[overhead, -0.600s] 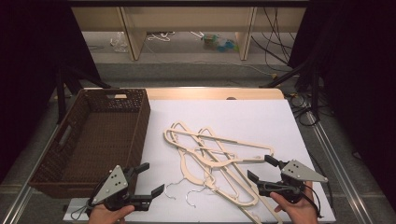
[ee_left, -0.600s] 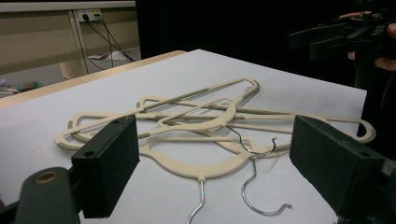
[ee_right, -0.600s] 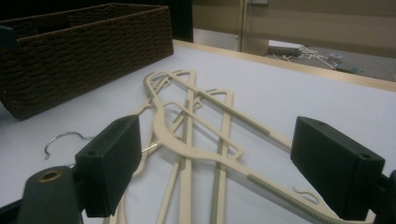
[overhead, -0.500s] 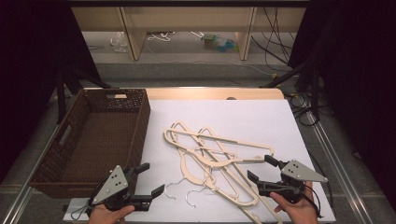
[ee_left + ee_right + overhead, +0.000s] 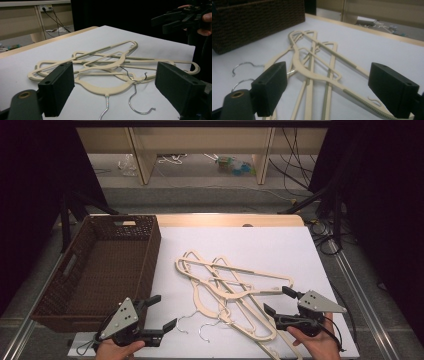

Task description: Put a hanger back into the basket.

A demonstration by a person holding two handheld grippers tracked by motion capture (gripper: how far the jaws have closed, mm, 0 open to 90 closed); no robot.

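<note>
A tangled pile of cream clothes hangers (image 5: pixel 227 287) with metal hooks (image 5: pixel 202 329) lies on the white table top (image 5: pixel 265 245). My left gripper (image 5: pixel 163 312) hovers at the front left, beside the pile, jaws open and empty. My right gripper (image 5: pixel 278 301) hovers at the front right over the pile's near end, also open with nothing held. In the left gripper view the hangers (image 5: pixel 105 62) lie ahead between the open jaws, and the other gripper (image 5: pixel 175 20) shows at top right. In the right gripper view the hangers (image 5: pixel 319 67) run away from the jaws.
A dark brown wicker basket (image 5: pixel 107 265) stands at the table's left, empty, also seen in the right gripper view as basket (image 5: pixel 257 22). Beyond the table are shelf legs and cables on the floor (image 5: pixel 210 162). Black drapes flank both sides.
</note>
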